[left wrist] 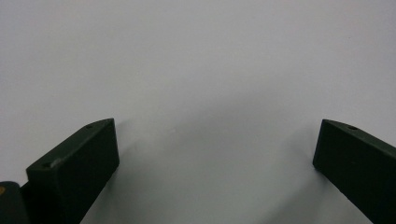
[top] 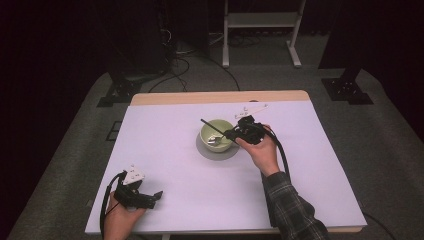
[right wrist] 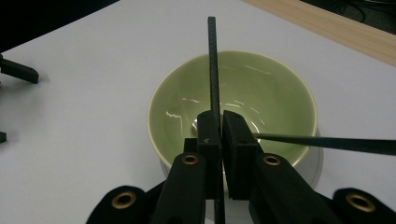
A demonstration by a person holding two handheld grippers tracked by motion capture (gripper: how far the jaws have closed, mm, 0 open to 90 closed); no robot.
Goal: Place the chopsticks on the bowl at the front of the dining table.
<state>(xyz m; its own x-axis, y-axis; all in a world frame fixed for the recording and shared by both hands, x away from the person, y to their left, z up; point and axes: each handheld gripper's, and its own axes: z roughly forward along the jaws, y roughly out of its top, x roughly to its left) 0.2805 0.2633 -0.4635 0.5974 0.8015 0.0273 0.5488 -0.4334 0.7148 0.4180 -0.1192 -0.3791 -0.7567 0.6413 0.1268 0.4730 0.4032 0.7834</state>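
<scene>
The thin black stick (right wrist: 213, 70) stands pinched between the jaws of the right gripper (right wrist: 220, 128), its upper length rising past the far rim of the green bowl (right wrist: 280, 88) and its lower end running down between the jaws toward the camera. The bowl sits on a grey saucer (top: 207, 152) near the middle of the white table (top: 165, 165). A second dark stick (right wrist: 327, 142) lies across the bowl's near-right rim, its tip down inside, where a pale spoon-like thing rests on the bottom, too small to tell for sure. The grip is narrow, so the held stick may pivot or slip if it knocks the rim or the other stick. A push against the wall could also slide the bowl off the saucer or tip it. The left gripper (top: 137, 196) rests well apart near the table's front left corner, jaws spread wide over bare table, so nothing steadies the bowl
</scene>
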